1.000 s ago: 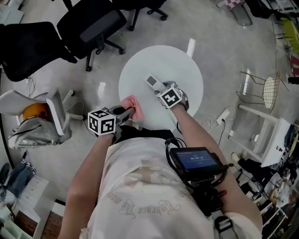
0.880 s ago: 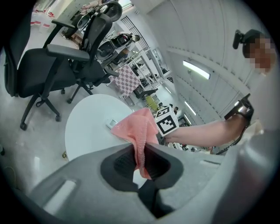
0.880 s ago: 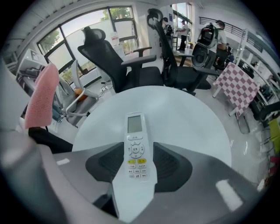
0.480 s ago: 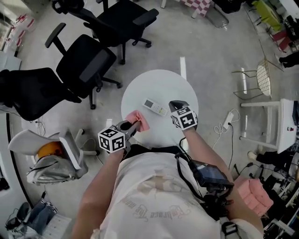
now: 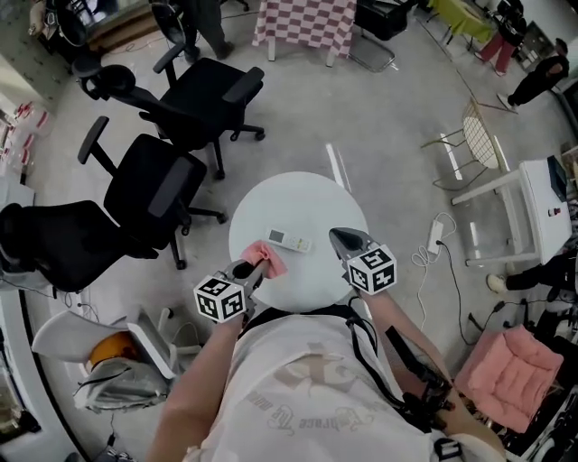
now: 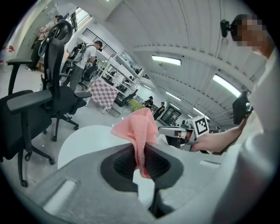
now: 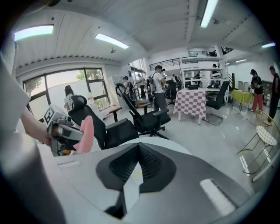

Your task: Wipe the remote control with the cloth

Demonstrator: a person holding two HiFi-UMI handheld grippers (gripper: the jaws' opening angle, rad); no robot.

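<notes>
The white remote control [image 5: 291, 241] lies flat on the round white table [image 5: 307, 203], near its front. My left gripper [image 5: 253, 268] hovers at the table's front edge, shut on a pink cloth [image 5: 269, 256] that sticks up from its jaws [image 6: 140, 131]. My right gripper [image 5: 343, 239] is to the right of the remote and apart from it. Its jaws are shut with nothing held [image 7: 138, 168]. Each gripper view shows the other gripper: the right gripper [image 6: 175, 131] beyond the cloth, and the left gripper [image 7: 65, 129] with the pink cloth [image 7: 86, 133].
Three black office chairs [image 5: 163, 180] stand to the left of and behind the table. A checkered table [image 5: 302, 23], a wire chair [image 5: 474, 135] and a power strip with cable [image 5: 433, 236] lie farther off. A pink cushion [image 5: 515, 370] is at the right. People stand in the background.
The right gripper has come off the remote and lifted to its right, jaws now shut. The left gripper rose a little with the cloth. The head view has pulled up and back.
</notes>
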